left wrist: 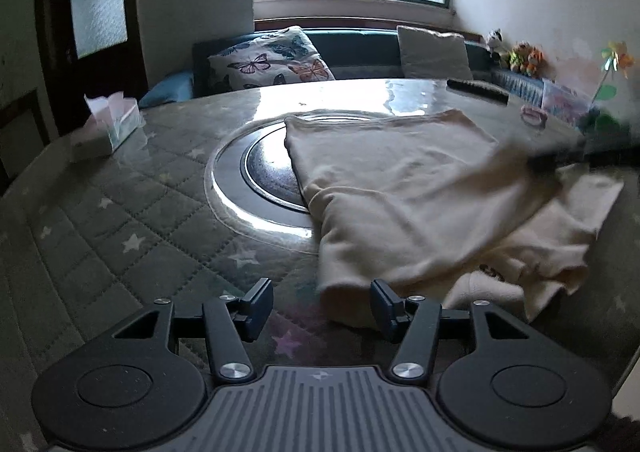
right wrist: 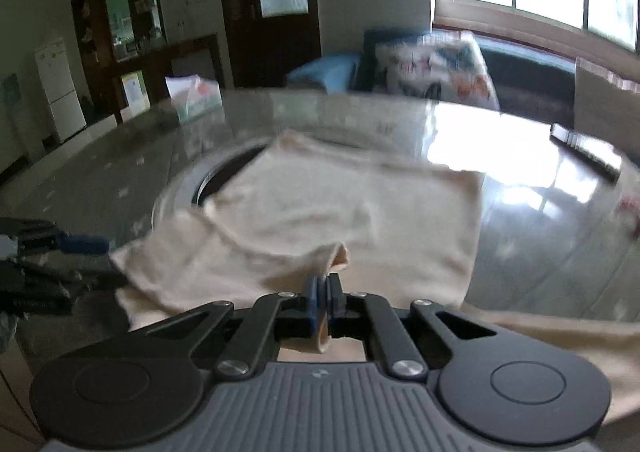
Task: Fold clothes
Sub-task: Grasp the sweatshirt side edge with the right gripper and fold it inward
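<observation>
A cream garment [left wrist: 400, 188] lies partly folded on the round table [left wrist: 120, 212], over the metal centre ring. My left gripper [left wrist: 322, 306] is open and empty, low at the garment's near corner. My right gripper [right wrist: 323, 284] is shut on a fold of the cream garment [right wrist: 320, 204] and holds that part lifted over the rest. The right gripper shows blurred at the right of the left wrist view [left wrist: 580, 156]. The left gripper shows at the left edge of the right wrist view [right wrist: 48, 252].
A tissue box [left wrist: 114, 120] stands at the table's far left. A dark remote [left wrist: 478, 90] and small items lie at the far right edge. A sofa with cushions [left wrist: 272, 60] stands behind the table, under the window.
</observation>
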The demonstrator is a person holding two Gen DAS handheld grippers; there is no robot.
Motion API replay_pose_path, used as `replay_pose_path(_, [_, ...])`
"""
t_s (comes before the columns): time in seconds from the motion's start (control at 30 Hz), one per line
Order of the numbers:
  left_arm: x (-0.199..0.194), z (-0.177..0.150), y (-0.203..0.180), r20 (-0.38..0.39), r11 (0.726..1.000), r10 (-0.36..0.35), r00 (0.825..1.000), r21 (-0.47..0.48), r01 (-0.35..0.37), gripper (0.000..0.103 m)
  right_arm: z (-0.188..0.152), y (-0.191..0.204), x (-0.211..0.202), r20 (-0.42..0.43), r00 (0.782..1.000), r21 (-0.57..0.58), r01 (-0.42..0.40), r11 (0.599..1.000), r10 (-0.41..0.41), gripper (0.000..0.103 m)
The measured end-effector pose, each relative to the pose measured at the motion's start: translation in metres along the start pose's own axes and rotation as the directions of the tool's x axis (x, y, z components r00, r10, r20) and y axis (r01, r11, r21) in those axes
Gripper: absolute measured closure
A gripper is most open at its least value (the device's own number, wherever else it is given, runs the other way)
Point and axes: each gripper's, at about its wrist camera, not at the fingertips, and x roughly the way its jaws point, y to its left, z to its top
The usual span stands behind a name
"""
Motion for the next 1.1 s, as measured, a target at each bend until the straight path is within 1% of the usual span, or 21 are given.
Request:
replay_pose_path(0.1, [0.001,-0.002,-0.007,-0.004,0.998,0.022,1.0,0.054,-0.022,0.049,0.008,0.004,-0.009,0.033,0.999,-0.036,0.025,0.999,-0.024,0.099])
replay_pose_path(0.13, [0.002,-0.003,-0.009,-0.007,0.998,0.027,1.0,0.065,-0.027,0.051,0.01,0.005,-0.011,0.039,0.999,-0.042,0.033,0.999,-0.032,0.099])
replay_pose_path(0.2, [0.002,-0.004,-0.011,-0.009,0.996,0.033,0.999,0.079,-0.032,0.056,0.002,-0.002,-0.005,0.011,0.999,-0.015,0.043,0.999,-0.043,0.099])
replay_pose_path(0.23, [0.001,-0.004,-0.012,-0.008,0.996,0.033,0.999,0.085,-0.033,0.062,-0.001,-0.005,-0.001,-0.003,0.999,-0.001,0.048,0.999,-0.048,0.099])
replay_pose_path(0.27, [0.0,-0.005,-0.013,-0.009,0.995,0.035,0.999,0.095,-0.034,0.065,-0.005,-0.008,0.002,-0.017,0.998,0.012,0.053,0.999,-0.053,0.099])
replay_pose_path(0.4, [-0.004,-0.007,-0.014,-0.013,0.992,0.038,0.999,0.123,-0.036,0.065,-0.019,-0.021,0.014,-0.074,0.995,0.064,0.076,0.995,-0.071,0.099])
replay_pose_path(0.5, [-0.008,-0.006,-0.01,-0.02,0.992,0.028,0.999,0.125,-0.025,0.063,-0.026,-0.025,0.02,-0.101,0.992,0.074,0.086,0.993,-0.079,0.096])
replay_pose_path(0.53, [-0.011,-0.003,-0.008,-0.016,0.992,0.03,0.999,0.125,-0.028,0.063,-0.027,-0.025,0.018,-0.1,0.992,0.074,0.088,0.993,-0.08,0.095])
replay_pose_path(0.67, [-0.022,0.006,0.001,0.001,0.992,0.038,0.999,0.124,-0.038,0.063,-0.02,-0.025,0.006,-0.044,0.996,0.059,0.074,0.995,-0.072,0.095])
replay_pose_path(0.77, [-0.023,0.021,0.003,0.034,0.992,0.043,0.998,0.116,-0.047,0.064,-0.015,-0.023,0.008,-0.022,0.998,0.043,0.053,0.998,-0.052,0.094])
replay_pose_path(0.83, [-0.018,0.031,0.0,0.049,0.994,0.027,0.998,0.109,-0.032,0.064,-0.014,-0.021,0.015,-0.021,0.999,0.041,0.033,0.999,-0.032,0.094])
replay_pose_path(0.93, [0.001,0.046,-0.01,0.061,0.994,-0.004,0.998,0.112,-0.003,0.067,-0.016,-0.02,0.029,-0.033,0.999,0.037,0.018,0.999,-0.017,0.094])
replay_pose_path(1.03, [0.025,0.057,-0.021,0.044,0.993,-0.044,0.998,0.112,0.039,0.073,-0.018,-0.025,0.038,-0.052,0.998,0.043,0.022,0.999,-0.02,0.094])
replay_pose_path(1.1, [0.041,0.061,-0.027,0.025,0.991,-0.054,0.998,0.12,0.05,0.078,-0.02,-0.028,0.044,-0.064,0.998,0.046,0.025,0.999,-0.022,0.095])
